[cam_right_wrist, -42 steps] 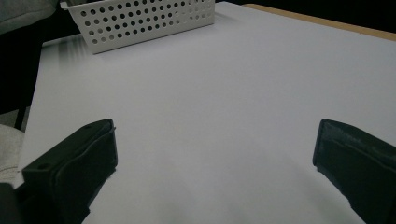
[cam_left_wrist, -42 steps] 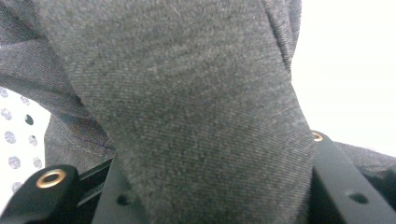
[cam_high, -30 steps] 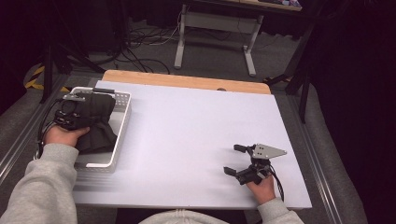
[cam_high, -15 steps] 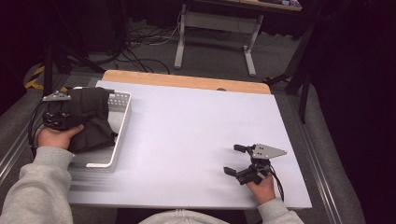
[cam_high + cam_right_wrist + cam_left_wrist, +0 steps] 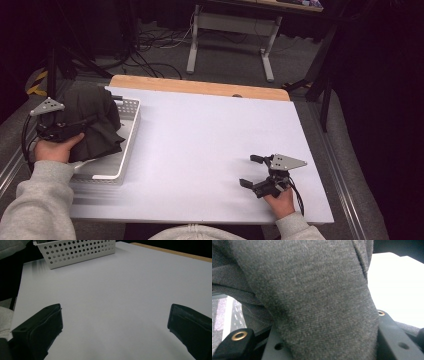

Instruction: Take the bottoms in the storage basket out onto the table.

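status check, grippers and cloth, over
Left gripper shut on dark cloth, lifted over basket. Right gripper open, idle on table. Nothing in the way.

The dark grey garment (image 5: pixel 312 302) is cloth with a fine twill weave, matt and slightly fuzzy. The white basket (image 5: pixel 77 250) at far left is perforated plastic, smooth with a faint sheen. The table top (image 5: pixel 210 150) is smooth, matt white, with a bare wooden strip (image 5: pixel 200 87) along its far edge.
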### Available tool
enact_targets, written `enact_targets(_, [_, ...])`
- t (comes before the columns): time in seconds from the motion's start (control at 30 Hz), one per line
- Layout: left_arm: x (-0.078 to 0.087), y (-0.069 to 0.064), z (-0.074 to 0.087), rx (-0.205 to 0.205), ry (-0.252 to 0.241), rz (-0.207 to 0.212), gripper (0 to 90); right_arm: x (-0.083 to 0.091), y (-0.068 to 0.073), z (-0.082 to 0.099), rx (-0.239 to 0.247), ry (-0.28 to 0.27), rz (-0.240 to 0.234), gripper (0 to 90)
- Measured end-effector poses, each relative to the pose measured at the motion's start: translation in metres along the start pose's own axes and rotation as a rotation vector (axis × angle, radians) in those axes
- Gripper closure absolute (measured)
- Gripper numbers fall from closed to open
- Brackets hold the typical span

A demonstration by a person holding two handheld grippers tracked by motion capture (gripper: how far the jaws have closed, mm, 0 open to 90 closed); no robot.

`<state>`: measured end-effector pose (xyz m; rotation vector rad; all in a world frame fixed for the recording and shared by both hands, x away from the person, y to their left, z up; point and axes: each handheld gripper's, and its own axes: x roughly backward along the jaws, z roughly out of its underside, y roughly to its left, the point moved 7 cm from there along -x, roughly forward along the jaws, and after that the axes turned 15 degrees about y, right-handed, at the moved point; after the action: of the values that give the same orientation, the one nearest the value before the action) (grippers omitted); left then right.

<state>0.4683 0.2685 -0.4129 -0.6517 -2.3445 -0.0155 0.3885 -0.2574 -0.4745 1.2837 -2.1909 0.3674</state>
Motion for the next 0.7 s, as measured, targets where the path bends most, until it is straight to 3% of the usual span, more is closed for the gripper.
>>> enact_targets(0.5, [0.014,-0.005,0.000,-0.025,-0.060,0.002,59.8,0.000,0.000,0.000,0.001,0.000,-0.001,0.8])
enact_targets(0.7, [0.022,-0.014,-0.003,-0.040,-0.095,0.010,59.8,0.000,0.000,0.000,0.001,-0.001,-0.001,0.8])
